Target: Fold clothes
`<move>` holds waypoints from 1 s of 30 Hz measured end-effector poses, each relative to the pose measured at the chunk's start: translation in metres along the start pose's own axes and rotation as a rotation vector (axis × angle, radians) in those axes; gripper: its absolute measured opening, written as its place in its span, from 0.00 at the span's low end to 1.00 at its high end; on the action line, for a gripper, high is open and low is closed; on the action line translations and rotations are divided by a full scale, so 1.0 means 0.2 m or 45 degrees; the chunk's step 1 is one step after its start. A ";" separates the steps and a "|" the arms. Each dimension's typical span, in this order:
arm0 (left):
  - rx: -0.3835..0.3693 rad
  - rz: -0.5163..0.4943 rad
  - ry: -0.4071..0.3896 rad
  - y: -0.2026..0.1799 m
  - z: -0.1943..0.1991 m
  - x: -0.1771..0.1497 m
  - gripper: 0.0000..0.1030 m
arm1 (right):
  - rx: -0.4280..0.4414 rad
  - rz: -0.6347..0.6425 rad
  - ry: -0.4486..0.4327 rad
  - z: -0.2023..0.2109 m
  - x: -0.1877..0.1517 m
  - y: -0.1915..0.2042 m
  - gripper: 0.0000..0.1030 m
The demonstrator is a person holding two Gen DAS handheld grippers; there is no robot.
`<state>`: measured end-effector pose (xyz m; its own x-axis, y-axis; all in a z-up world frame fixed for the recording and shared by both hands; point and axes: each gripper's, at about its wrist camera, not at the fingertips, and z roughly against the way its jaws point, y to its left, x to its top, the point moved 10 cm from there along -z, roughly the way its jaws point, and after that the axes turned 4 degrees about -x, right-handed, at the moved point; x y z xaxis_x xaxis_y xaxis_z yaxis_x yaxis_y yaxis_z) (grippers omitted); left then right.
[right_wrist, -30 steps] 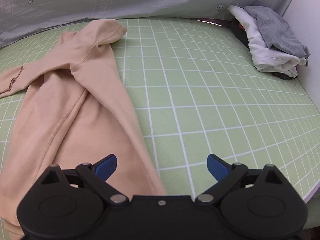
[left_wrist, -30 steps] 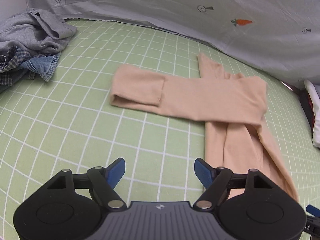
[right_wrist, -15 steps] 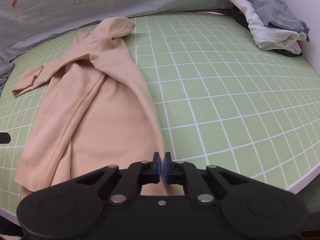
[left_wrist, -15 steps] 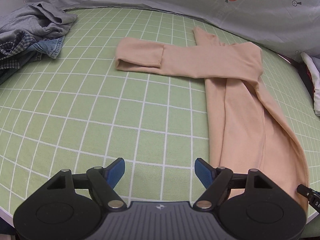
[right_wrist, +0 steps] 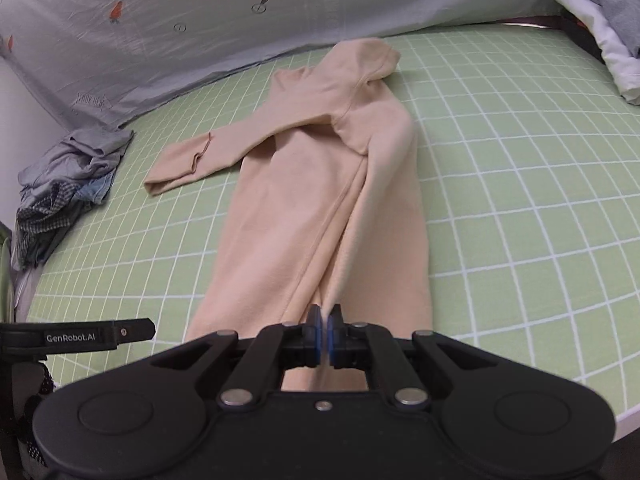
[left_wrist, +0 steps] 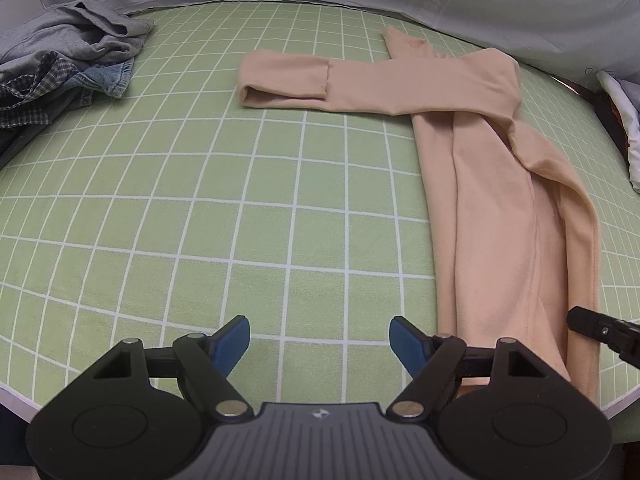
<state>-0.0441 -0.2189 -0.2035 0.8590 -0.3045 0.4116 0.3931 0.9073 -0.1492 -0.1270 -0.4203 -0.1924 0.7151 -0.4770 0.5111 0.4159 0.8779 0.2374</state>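
A peach long-sleeved top [left_wrist: 496, 216] lies lengthwise on the green checked mat [left_wrist: 200, 208], one sleeve [left_wrist: 304, 84] stretched out to the left. In the right wrist view the top [right_wrist: 304, 200] runs away from me. My right gripper [right_wrist: 325, 330] is shut on the top's near hem and lifts its right edge into a raised fold. My left gripper [left_wrist: 320, 338] is open and empty, low over the mat by the near edge, just left of the hem. The right gripper's body shows in the left wrist view [left_wrist: 604, 330].
A heap of grey, denim and checked clothes [left_wrist: 68, 64] lies at the far left. A stack of white and grey clothes [right_wrist: 600, 20] sits at the far right. A grey printed sheet [right_wrist: 200, 32] hangs behind the mat. The mat's near edge [left_wrist: 16, 396] drops off.
My right gripper closed on the top's near hem and swung left, raising the right edge. My left gripper drew back toward the near edge and stayed open.
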 end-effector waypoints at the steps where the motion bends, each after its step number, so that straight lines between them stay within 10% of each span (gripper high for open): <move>1: 0.004 0.005 0.003 0.01 0.00 0.00 0.75 | 0.019 -0.020 0.044 -0.04 -0.03 0.01 0.07; 12: 0.017 0.042 0.003 0.04 0.00 0.00 0.77 | 0.014 -0.286 -0.140 0.10 0.12 -0.17 0.54; 20: 0.031 0.047 0.000 0.04 -0.04 0.06 0.79 | -0.252 0.017 -0.110 -0.07 0.17 -0.20 0.61; 30: 0.066 0.111 -0.060 0.09 -0.09 0.30 0.81 | -0.213 0.085 -0.095 -0.12 0.30 -0.15 0.67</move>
<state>0.0212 -0.2255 -0.1966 0.8721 -0.2110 0.4415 0.2993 0.9438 -0.1401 -0.0824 -0.4762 -0.1886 0.7029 -0.4078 0.5827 0.4608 0.8852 0.0637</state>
